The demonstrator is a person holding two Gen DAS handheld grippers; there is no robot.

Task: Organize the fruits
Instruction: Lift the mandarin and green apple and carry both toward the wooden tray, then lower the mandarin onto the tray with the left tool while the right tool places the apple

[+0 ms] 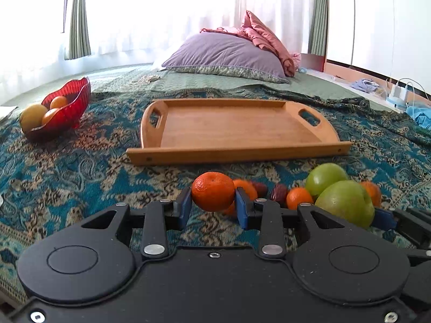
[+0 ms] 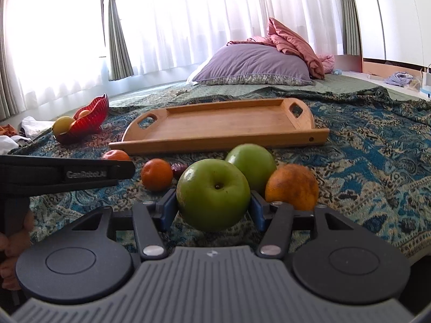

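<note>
A round orange mandarin [image 1: 213, 191] sits clamped in the left hand-held gripper [image 1: 213, 206] above the patterned teal bedspread [image 1: 80, 177]. Beside it, the right hand-held gripper [image 2: 213, 207] grips 1 shiny green apple [image 2: 213, 194]. Beyond lies a wooden handled tray [image 1: 234, 150].

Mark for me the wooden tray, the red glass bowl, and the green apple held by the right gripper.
Rectangular wooden tray with cut-out handles [image 1: 237, 127]: left wrist view, bare floor.
Red ribbed glass bowl [image 1: 76, 102]: left wrist view, outer wall.
Round green apple [image 2: 212, 193]: right wrist view, front face below stem dimple.
</note>
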